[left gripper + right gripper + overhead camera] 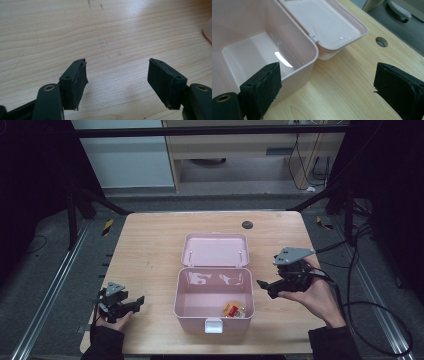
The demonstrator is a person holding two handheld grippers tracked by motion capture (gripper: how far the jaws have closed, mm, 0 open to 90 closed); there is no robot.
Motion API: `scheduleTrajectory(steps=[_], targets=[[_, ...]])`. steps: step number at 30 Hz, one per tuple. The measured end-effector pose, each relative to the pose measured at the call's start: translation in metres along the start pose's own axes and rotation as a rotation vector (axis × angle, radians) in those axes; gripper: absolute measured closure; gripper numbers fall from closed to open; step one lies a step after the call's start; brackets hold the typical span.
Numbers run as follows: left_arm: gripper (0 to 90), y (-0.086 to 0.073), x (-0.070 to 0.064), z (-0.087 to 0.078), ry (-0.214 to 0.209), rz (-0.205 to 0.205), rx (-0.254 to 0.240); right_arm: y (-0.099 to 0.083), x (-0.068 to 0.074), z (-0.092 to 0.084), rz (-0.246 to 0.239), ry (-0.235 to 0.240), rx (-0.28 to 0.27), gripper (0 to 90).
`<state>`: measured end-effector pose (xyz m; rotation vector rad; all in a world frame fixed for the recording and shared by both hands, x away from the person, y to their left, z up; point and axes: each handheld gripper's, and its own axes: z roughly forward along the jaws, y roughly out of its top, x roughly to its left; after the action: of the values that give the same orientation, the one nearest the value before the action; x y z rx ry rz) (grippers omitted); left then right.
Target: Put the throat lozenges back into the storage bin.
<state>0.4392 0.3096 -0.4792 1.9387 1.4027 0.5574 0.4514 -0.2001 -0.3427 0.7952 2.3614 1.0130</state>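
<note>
Near edge of the table (150, 245): two hands, each holding a claw.

Left claw (131, 304): low at the near left corner, held by the left hand (114, 320). Jaws spread wide, nothing between them; in the left gripper view they frame bare wood, with a sliver of pink at the far right edge. It sits well apart from the box.

Box (214, 317): pink, plastic, at the table's middle, lid (215, 249) thrown back flat behind it, white latch (213, 325) on the near wall. Inside, at the near right corner, a small red and yellow item (232, 309), too small to identify.

Right claw (264, 286): held by the right hand (315, 295) just beside the box's right wall, raised off the table. Jaws spread, gripping nothing. In the right gripper view one jaw lies in front of the box's corner, the other over bare wood.

Far side: a dark round hole (247, 224) in the tabletop beyond the lid.
</note>
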Motion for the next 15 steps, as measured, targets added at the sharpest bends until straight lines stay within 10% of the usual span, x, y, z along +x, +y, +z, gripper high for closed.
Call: scheduleTrajectory(steps=[15], targets=[[30.9, 0.0, 0.0, 0.0, 0.008, 0.0, -0.006, -0.051, -0.015, -0.006, 0.238, -0.161, -0.16, 3.5]])
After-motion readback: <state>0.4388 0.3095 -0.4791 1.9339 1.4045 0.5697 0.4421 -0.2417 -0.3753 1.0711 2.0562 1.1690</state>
